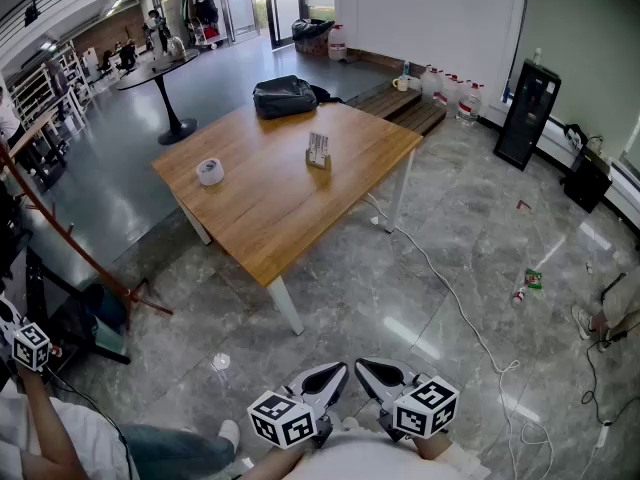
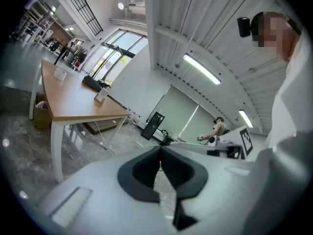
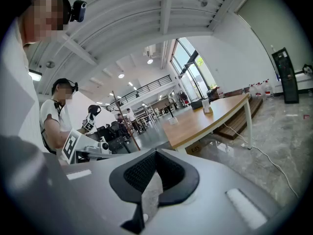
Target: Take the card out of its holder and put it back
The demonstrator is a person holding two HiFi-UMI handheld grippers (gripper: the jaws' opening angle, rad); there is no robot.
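Card stands in its holder on the bench well ahead, while left hand-held gripper and right hand-held gripper wait shut and empty, the approach apparently not yet begun.

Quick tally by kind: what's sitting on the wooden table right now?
Roll of tape: 1
Card holder with card: 1
Black bag: 1
Total: 3
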